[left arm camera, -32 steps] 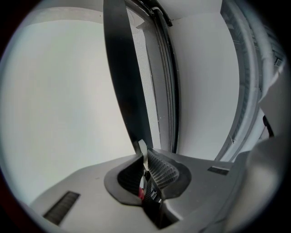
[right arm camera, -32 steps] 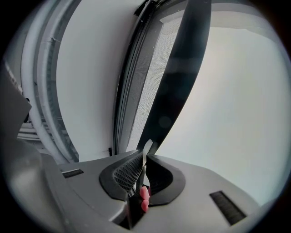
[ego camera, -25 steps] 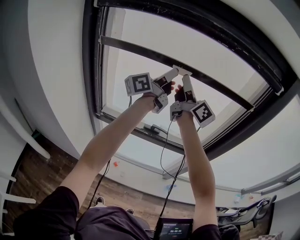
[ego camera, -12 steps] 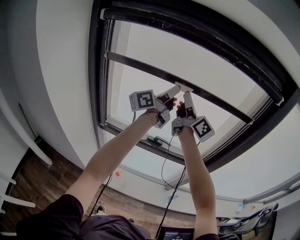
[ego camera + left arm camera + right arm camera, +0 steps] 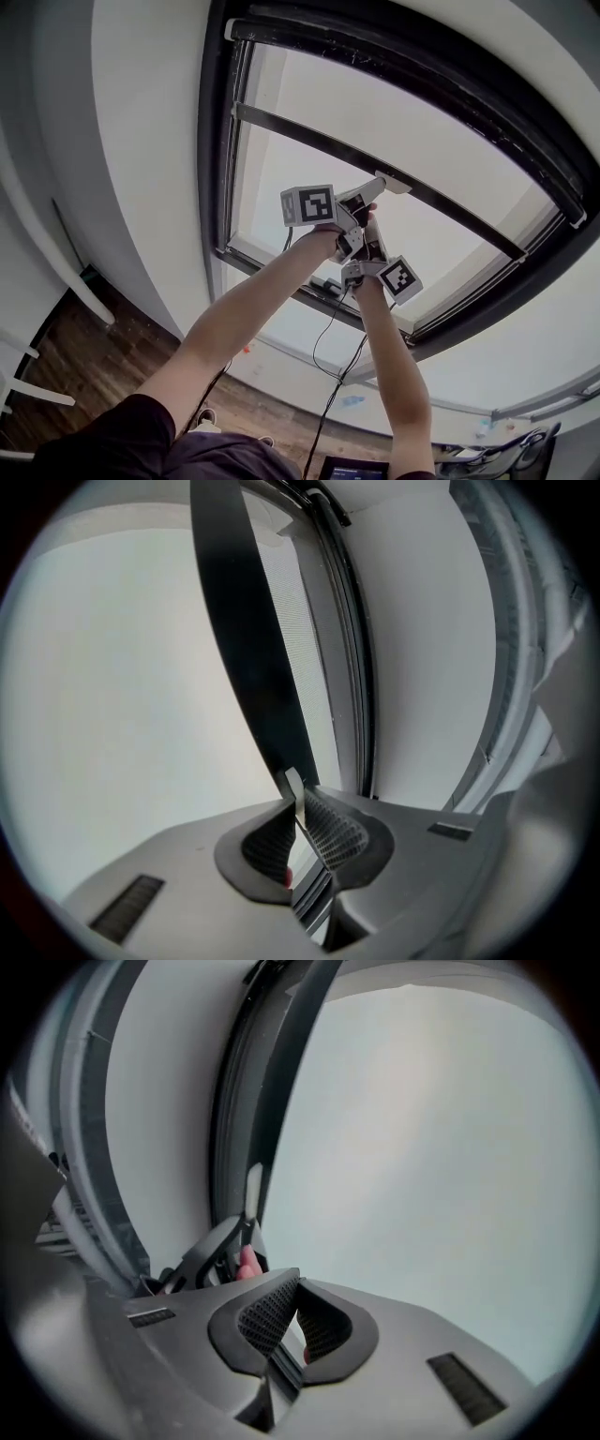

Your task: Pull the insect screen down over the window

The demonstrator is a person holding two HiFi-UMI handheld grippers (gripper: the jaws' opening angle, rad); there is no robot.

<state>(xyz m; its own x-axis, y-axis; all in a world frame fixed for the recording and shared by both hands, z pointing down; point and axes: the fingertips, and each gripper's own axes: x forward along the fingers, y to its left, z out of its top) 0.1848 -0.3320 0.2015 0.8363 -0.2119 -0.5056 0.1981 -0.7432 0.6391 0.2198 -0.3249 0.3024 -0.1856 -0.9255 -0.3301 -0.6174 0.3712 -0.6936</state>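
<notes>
The insect screen's dark bottom bar (image 5: 309, 141) crosses the window slantwise, with a white pull tab (image 5: 395, 182) at its middle. My left gripper (image 5: 377, 188) reaches up to that tab. In the left gripper view its jaws are closing, and the pads (image 5: 328, 829) pinch the thin tab (image 5: 294, 789) below the bar (image 5: 246, 639). My right gripper (image 5: 371, 230) sits just beneath the left one, off the tab. Its fingertips (image 5: 265, 1309) meet with nothing between them. The tab (image 5: 253, 1185) shows up ahead of it to the left.
The black window frame (image 5: 217, 141) surrounds the pane, with white wall (image 5: 141, 141) to the left. A black latch (image 5: 325, 283) sits on the lower frame. Cables (image 5: 323, 375) hang from the grippers. Wooden floor (image 5: 56, 356) lies far below.
The screen bar and tab have come down toward the lower frame with my left gripper. My right gripper has dropped off the tab and now sits below the left one.
</notes>
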